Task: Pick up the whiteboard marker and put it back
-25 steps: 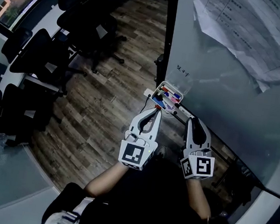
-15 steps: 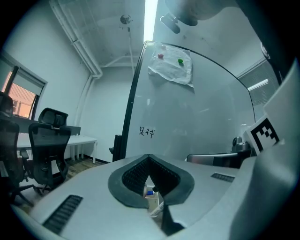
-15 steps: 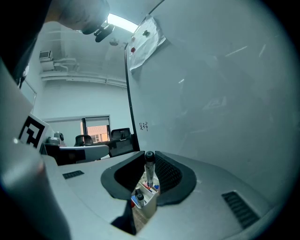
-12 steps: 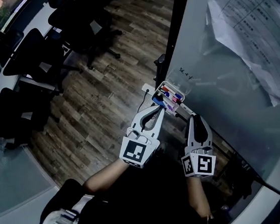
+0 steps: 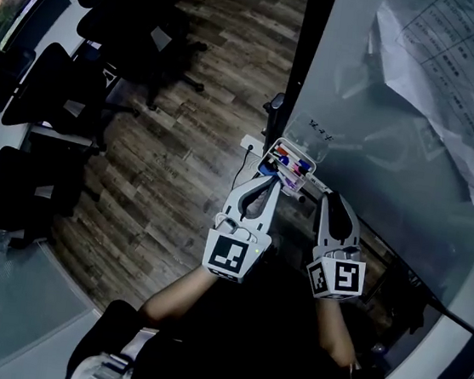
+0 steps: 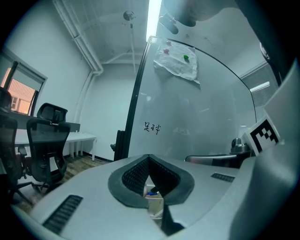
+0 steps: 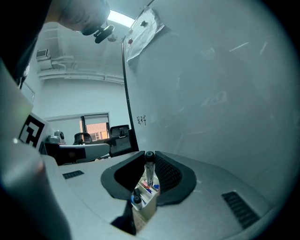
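Observation:
A small white tray [image 5: 289, 159] of red, blue and black markers hangs on the whiteboard [image 5: 395, 161]. My right gripper [image 5: 328, 197] is just right of it, shut on a whiteboard marker [image 5: 313, 186]. In the right gripper view the marker [image 7: 149, 171] stands upright with its black cap up, pinched at the tips of the right gripper [image 7: 149, 161], directly over the tray [image 7: 145, 206]. My left gripper [image 5: 266, 182] points at the tray's near-left corner. In the left gripper view the left gripper [image 6: 149, 158] has its tips together and holds nothing, and the tray [image 6: 153, 204] shows below them.
Papers [image 5: 455, 91] are stuck high on the whiteboard, and small handwriting [image 5: 319, 133] sits just above the tray. Black office chairs [image 5: 52, 93] and a desk stand to the left on the wood floor [image 5: 189, 161]. The board's dark frame post [image 5: 310, 47] rises behind the tray.
The head view has shifted a little, and the tray and papers sit slightly further right. Both grippers have stayed by the tray, the right one still holding the marker.

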The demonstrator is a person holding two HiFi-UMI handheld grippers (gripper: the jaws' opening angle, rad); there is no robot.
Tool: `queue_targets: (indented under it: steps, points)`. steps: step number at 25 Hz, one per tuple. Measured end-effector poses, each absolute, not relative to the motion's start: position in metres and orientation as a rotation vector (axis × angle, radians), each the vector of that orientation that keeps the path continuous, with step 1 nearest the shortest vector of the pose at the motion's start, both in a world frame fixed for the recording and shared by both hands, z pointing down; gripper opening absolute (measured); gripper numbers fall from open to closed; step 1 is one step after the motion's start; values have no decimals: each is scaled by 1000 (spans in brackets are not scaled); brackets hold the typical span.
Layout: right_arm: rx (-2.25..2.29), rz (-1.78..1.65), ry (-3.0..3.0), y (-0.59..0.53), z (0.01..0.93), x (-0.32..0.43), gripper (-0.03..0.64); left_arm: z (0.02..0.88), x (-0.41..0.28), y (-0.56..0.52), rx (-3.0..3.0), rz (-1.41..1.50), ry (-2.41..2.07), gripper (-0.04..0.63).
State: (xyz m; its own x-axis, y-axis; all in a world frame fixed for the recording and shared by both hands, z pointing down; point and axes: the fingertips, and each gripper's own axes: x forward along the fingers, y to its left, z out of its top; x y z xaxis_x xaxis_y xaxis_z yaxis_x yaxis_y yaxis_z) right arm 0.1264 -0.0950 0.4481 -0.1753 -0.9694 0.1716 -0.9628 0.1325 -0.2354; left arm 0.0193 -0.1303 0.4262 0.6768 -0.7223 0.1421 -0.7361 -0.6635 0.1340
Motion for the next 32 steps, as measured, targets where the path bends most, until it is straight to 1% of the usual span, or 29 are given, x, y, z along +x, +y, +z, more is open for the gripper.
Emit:
queue_targets:
  steps: [14, 18, 32]
  points:
    - [-2012, -532, 2362, -108, 466, 122, 78, 437, 15, -140, 2668, 124, -1196, 8]
    - [-2012, -552, 2366, -113, 471, 123, 78, 442, 15, -144, 2679, 166, -1191, 8]
    - [-2020, -617, 2372, -123, 486, 120, 78, 451, 11, -154, 2606, 145, -1189, 8]
